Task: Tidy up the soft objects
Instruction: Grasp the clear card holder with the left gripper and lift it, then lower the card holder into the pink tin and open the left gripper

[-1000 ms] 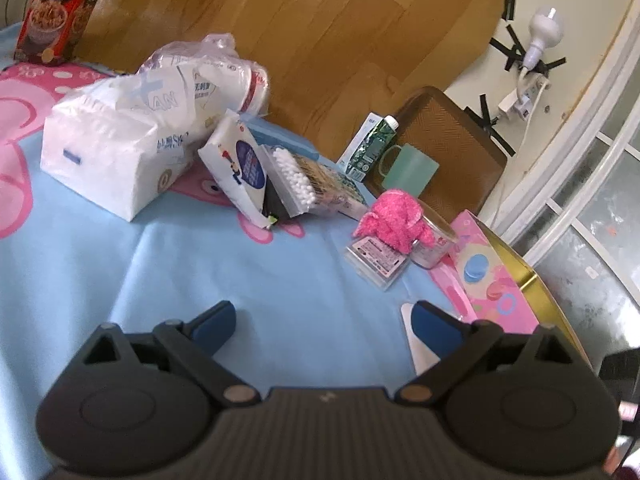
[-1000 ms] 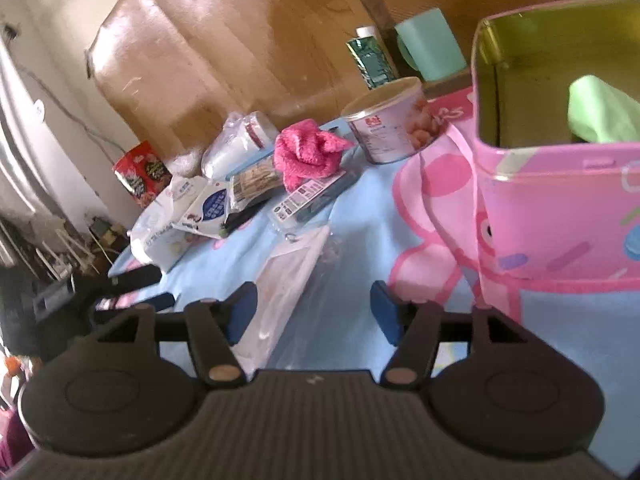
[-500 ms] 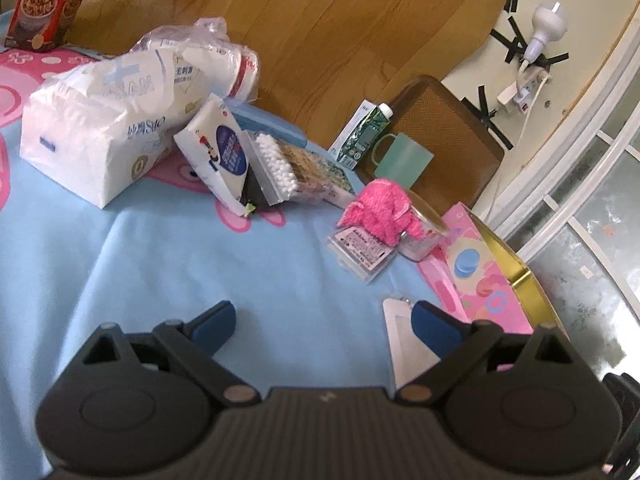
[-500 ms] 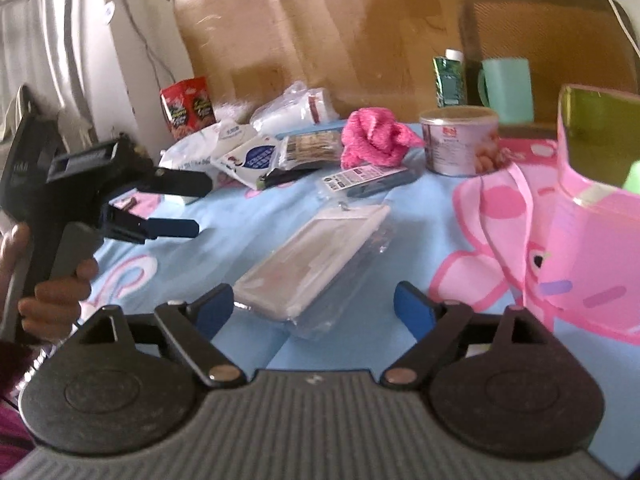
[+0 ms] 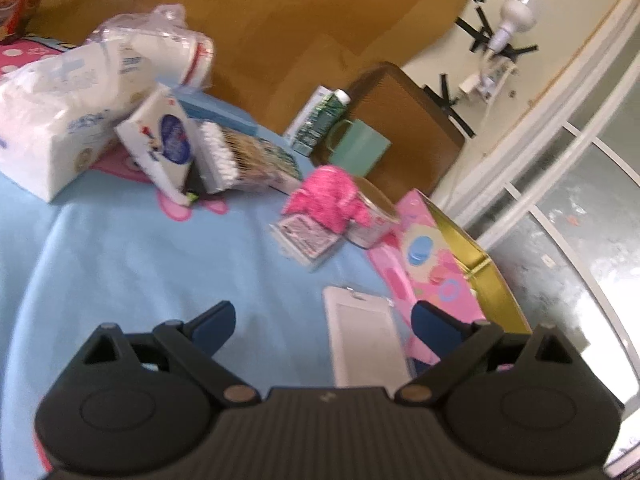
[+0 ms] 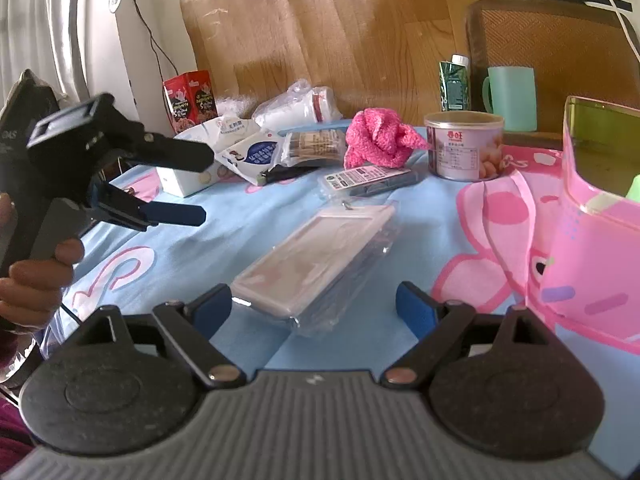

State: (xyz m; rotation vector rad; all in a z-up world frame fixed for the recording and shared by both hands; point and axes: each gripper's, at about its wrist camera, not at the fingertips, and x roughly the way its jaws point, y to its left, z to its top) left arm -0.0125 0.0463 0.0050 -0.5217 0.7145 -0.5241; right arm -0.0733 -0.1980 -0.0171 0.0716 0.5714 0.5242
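Observation:
A pink fluffy cloth (image 5: 332, 196) (image 6: 380, 136) lies bunched on the blue tablecloth beside a tin can (image 6: 464, 146). A pink tin box (image 6: 596, 240) (image 5: 436, 268) stands open at the right with a green soft thing (image 6: 634, 190) inside. A white tissue pack (image 5: 56, 120) (image 6: 200, 152) lies at the far left. My left gripper (image 5: 324, 322) is open and empty above the cloth-covered table; it also shows in the right wrist view (image 6: 200, 184). My right gripper (image 6: 314, 306) is open and empty, just before a flat white packet (image 6: 316, 264) (image 5: 362, 340).
A small blue-and-white pack (image 5: 164, 144), a cotton swab box (image 5: 240, 160), a flat card pack (image 5: 308, 236), a bag of white cups (image 5: 160, 52), a green mug (image 6: 512, 96), a drink carton (image 6: 454, 82) and a red snack box (image 6: 190, 98) crowd the table's far side.
My left gripper has swung right and closer, bringing the white packet and pink box into view. My right gripper has pulled back from the pink box, lowered, and opened wider.

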